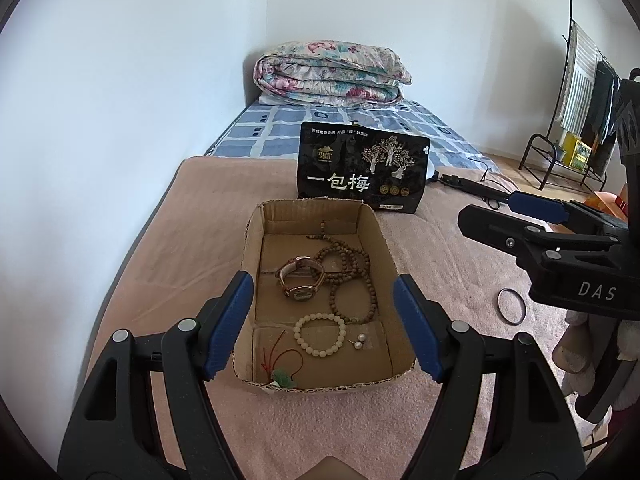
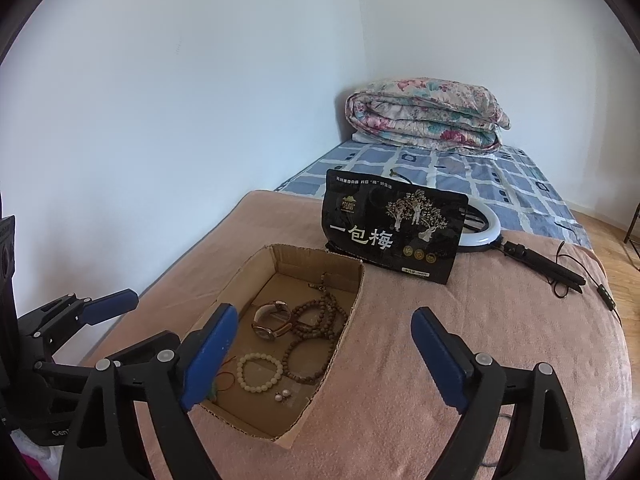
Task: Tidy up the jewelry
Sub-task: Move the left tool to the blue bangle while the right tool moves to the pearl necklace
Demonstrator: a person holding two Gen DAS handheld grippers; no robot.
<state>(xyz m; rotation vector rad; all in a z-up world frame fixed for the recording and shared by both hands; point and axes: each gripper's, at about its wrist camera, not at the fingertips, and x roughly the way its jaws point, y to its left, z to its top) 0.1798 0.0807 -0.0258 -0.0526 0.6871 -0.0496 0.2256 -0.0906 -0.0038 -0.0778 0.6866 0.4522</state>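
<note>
Both wrist views overlook the cardboard box (image 1: 320, 216) obliquely.

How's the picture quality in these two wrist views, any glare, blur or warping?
Left wrist view: even daylight, sharp on the cardboard box, strong fisheye bending of the wall, dark corners. Right wrist view: same soft light, no glare, black bag print readable, bed edge curved by the lens.

The left gripper (image 1: 324, 328) hangs tilted downward, its blue-padded jaws wide apart and empty. Beside it, the right gripper (image 2: 324, 364) points down likewise, jaws spread with nothing between them.
</note>
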